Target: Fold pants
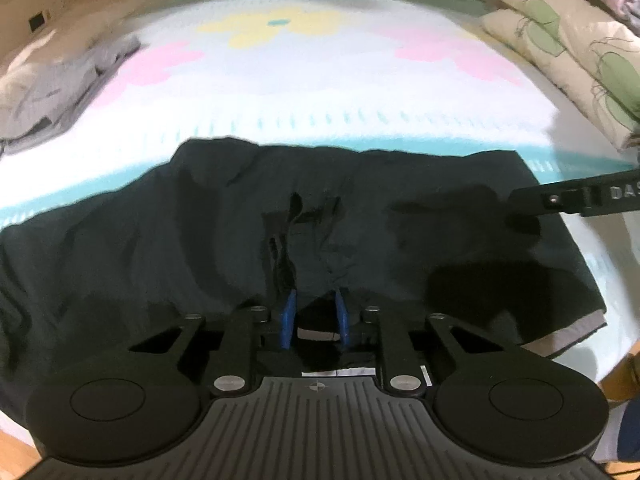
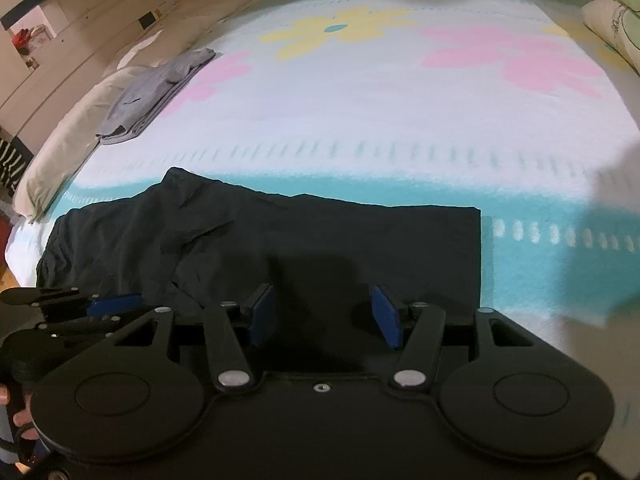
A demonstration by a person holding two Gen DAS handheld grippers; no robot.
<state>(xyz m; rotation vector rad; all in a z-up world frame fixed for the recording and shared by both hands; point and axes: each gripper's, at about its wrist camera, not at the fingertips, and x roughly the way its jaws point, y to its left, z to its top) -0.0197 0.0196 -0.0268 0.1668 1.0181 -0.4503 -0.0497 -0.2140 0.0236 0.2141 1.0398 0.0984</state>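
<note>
pants (image 1: 200,232): black, spread flat on the bed near its front edge; also in right wrist view (image 2: 280,236)
long axis: runs side to side along the bed's front edge, not toward the headboard
pants ends: one straight cut edge at the right end (image 2: 479,248); the left end is bunched and wrinkled, reaching the bed's left front corner
hem: a grey band shows at the near right corner of the pants (image 1: 576,334)
left gripper (image 1: 316,316): tilted down over the middle of the pants near the front edge, blue pads narrow, a puckered ridge of black cloth pinched between them
left gripper from the other side (image 2: 116,306): seen at the left edge of the right wrist view, low on the cloth
right gripper (image 2: 324,312): over the right half of the pants, blue pads well apart; cloth lies under them, pads not pressing it
right gripper finger (image 1: 576,196): comes in from the right over the pants' right end
hand (image 2: 16,408): fingers wrapped on a handle, bottom left
bed cover (image 2: 360,128): white with yellow and pink flowers, teal band near the front edge
grey clothes (image 2: 152,96): folded pile at the bed's left edge, well apart from the pants
pillow (image 2: 60,144): cream, along the left edge beside the grey pile
quilt (image 1: 568,52): cream with green print, folded at the right edge
room: beige wall panels behind the bed, wood floor at lower left
</note>
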